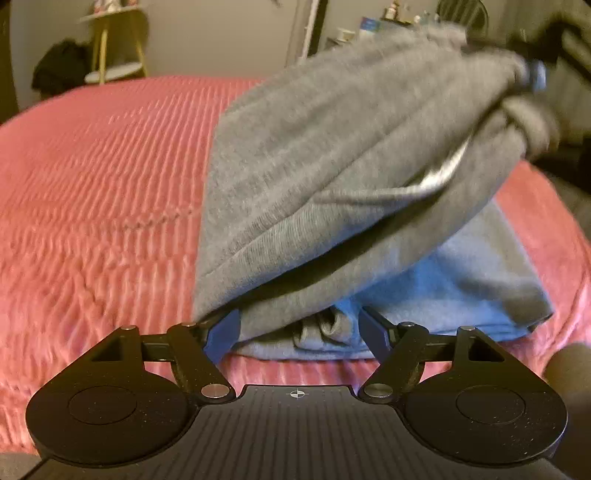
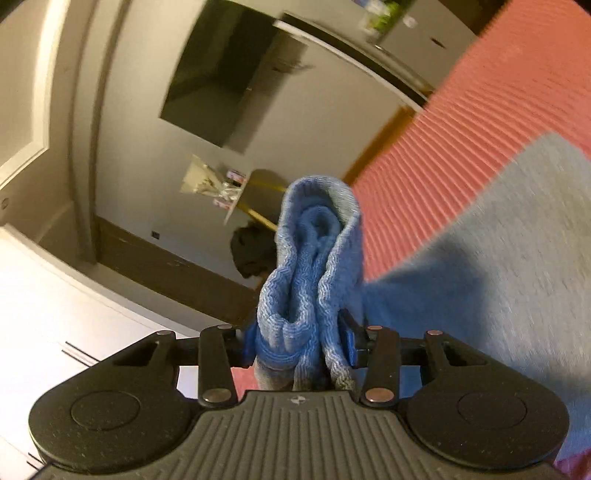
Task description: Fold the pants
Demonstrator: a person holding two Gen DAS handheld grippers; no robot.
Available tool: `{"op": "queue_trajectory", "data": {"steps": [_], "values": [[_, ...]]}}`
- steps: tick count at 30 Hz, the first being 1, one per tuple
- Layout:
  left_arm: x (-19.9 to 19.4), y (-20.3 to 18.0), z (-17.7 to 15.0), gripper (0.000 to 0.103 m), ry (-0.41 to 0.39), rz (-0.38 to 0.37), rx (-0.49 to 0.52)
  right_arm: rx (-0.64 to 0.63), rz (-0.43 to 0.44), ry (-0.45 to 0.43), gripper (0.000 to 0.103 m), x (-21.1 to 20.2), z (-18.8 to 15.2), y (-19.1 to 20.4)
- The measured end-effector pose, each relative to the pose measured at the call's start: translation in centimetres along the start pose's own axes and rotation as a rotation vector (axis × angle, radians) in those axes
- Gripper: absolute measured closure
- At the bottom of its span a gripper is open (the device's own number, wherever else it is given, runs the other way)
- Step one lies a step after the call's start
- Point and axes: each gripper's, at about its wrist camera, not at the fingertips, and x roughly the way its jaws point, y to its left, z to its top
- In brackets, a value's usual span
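Note:
Grey pants lie on a pink ribbed bedspread. In the left wrist view my left gripper is open, its fingers either side of the near folded edge of the pants. The upper layer is lifted and stretched toward the upper right, where my right gripper holds it, blurred. In the right wrist view my right gripper is shut on a bunched ribbed end of the pants, held above the bed; the rest of the pants hangs to the right.
The pink bedspread covers the whole bed. Beyond it stand a small gold-legged side table with dark clothing beside it, a cluttered shelf, a wall-mounted dark screen and white doors.

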Motion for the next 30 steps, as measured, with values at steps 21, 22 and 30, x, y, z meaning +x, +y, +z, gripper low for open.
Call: {"op": "queue_trajectory", "data": {"steps": [21,22,30], "values": [[0.4,1.7,0.0,0.068,0.060,0.041,-0.114,0.117,-0.248,-0.070,0.032,-7.4,0.6,-9.2],[0.3,1.7,0.0,0.067,0.060,0.043,-0.113,0.133,-0.273,-0.054,0.028,-7.2,0.3,-9.8],[0.6,2.2,-0.1,0.062,0.079,0.041,-0.148,0.203,-0.286,0.155,0.027,-1.5,0.0,-13.2]]}}
